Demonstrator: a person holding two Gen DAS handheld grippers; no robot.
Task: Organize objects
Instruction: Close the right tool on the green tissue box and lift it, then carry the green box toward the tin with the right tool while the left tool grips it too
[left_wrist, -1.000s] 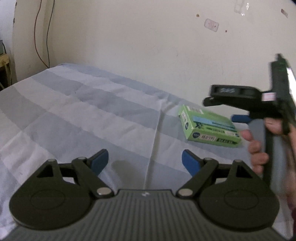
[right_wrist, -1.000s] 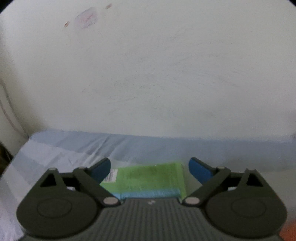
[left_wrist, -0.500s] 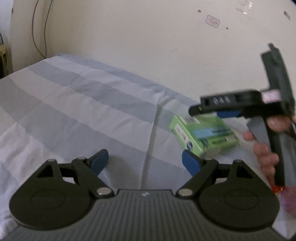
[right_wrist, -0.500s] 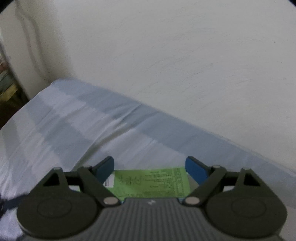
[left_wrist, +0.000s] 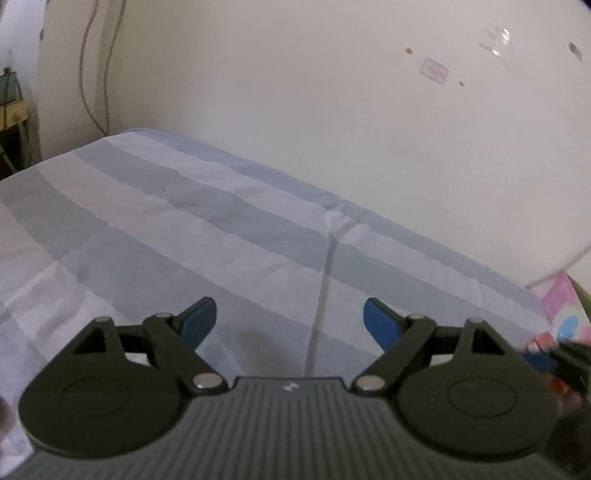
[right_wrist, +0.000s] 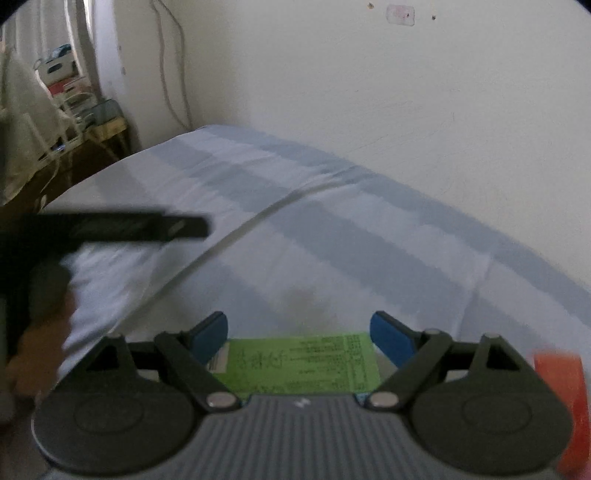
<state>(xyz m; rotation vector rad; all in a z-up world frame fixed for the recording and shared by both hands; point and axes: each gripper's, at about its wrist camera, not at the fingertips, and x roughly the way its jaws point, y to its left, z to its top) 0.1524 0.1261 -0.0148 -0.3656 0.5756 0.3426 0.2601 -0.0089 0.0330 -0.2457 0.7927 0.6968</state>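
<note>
A green box (right_wrist: 299, 363) with printed text sits between the blue fingertips of my right gripper (right_wrist: 298, 332), whose jaws are closed against its two sides and hold it above the striped bed sheet (right_wrist: 332, 240). My left gripper (left_wrist: 290, 319) is open and empty over the sheet (left_wrist: 184, 229). The left gripper's body shows at the left in the right wrist view (right_wrist: 110, 227). A blue fingertip of the right gripper (left_wrist: 539, 363) shows at the right edge of the left wrist view. The box is out of sight in the left wrist view.
The bed runs along a cream wall (left_wrist: 332, 110). A pink patterned item (left_wrist: 565, 314) lies at the bed's right end. An orange object (right_wrist: 569, 406) is at the right edge. Shelves with clutter (right_wrist: 74, 103) stand past the bed's left end.
My right gripper has carried the green box from the bed's far right toward me and leftward. The box has left the left wrist view. My left gripper stays open.
</note>
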